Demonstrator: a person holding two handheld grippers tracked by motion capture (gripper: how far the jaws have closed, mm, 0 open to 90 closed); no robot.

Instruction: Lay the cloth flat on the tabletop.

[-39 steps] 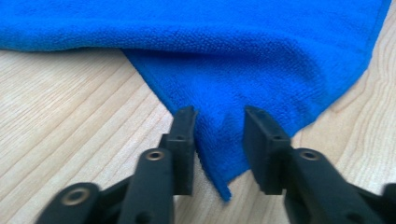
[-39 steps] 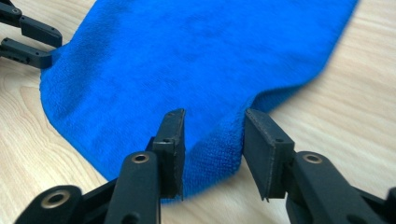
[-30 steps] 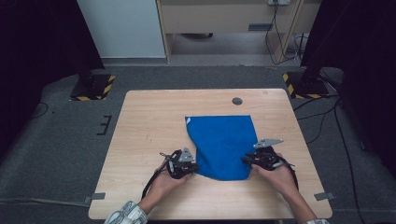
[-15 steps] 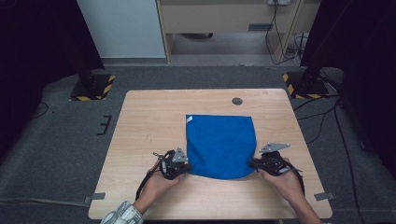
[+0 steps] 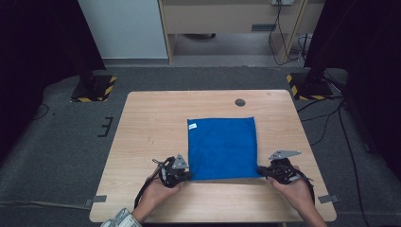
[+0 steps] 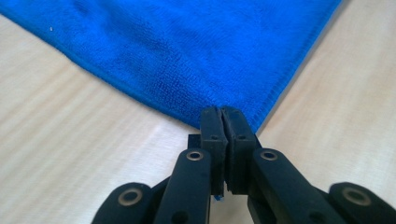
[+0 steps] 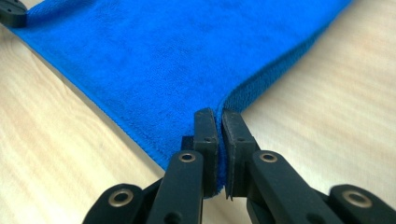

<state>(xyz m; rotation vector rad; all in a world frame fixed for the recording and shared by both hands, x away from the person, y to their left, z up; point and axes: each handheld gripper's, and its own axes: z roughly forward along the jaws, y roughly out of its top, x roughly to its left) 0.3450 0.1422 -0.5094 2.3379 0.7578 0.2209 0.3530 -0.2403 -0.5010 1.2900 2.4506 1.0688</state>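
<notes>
Black two-jaw left gripper (image 5: 185,175), right gripper (image 5: 263,172), grey three-cornered plates, brass-ringed screws, plaid cuff (image 5: 119,219)

High view overhead, facing table (image 5: 142,123); gripper views close, low; all share blue cloth (image 5: 222,147)

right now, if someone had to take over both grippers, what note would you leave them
Left gripper: shut on the near left corner of the blue cloth.
Right gripper: jaws have just closed on the near right corner of the cloth.
Cloth: flat on the wooden table, right of centre, white tag at its far left corner.
Done: cloth spread out square, both near corners gripped.
Left: probably a fold, carrying the near edge over to the far edge, then release.
</notes>
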